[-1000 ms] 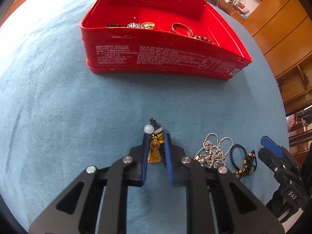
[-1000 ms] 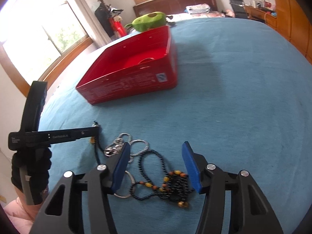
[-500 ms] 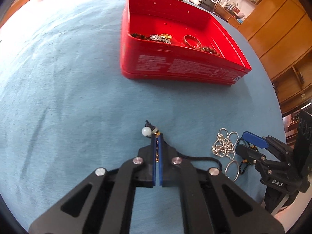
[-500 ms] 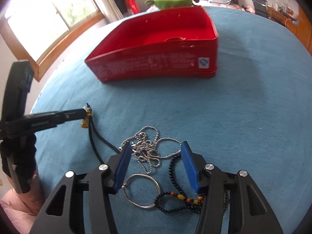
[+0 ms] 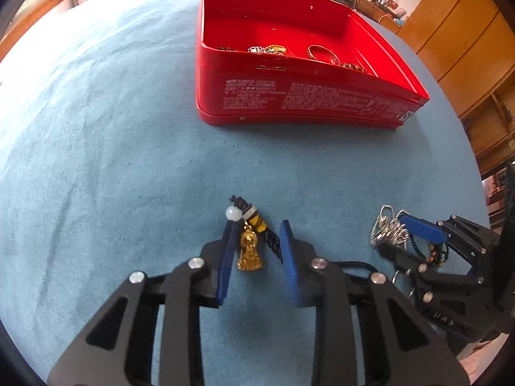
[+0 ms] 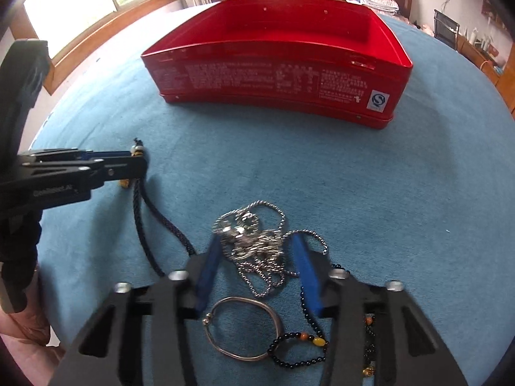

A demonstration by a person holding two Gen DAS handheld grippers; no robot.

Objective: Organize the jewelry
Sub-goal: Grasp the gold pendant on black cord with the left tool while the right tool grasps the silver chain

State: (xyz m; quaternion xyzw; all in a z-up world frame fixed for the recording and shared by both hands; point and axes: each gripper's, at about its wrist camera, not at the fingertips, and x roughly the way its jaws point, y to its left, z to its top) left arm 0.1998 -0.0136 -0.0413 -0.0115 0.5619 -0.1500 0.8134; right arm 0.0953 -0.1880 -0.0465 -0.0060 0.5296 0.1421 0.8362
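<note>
Several pieces already lie inside the red tin [image 5: 309,103]: along its near inner wall sit a dark beaded piece, a small silver and gold cluster [image 5: 267,49], a plain bangle [image 5: 323,54] and another beaded bracelet toward the right corner, so part of the sorting looks done. Four items are left on the blue cloth [image 5: 96,160], well apart from the tin. One is the gold pendant [image 5: 249,251] on its dark braided cord [image 6: 161,225], with a pale bead [image 5: 234,214] at the knot; it lies between the fingers of the left gripper [image 5: 256,257], whose jaws stand apart around it without pinching, the left pad close beside the bead. The others form a loose heap under the right gripper [image 6: 257,276]: a tangled silver chain [image 6: 254,244], a thin silver bangle [image 6: 239,331] and a black beaded bracelet with amber beads [image 6: 302,347]. That gripper's fingers are also spread, straddling the chain's knotted bulk and not yet closed on it. By my estimate the job is about halfway, with four pieces to lift and carry across. The chain seems the trickiest, since its loops overlap the beaded strand and may drag it along.
</note>
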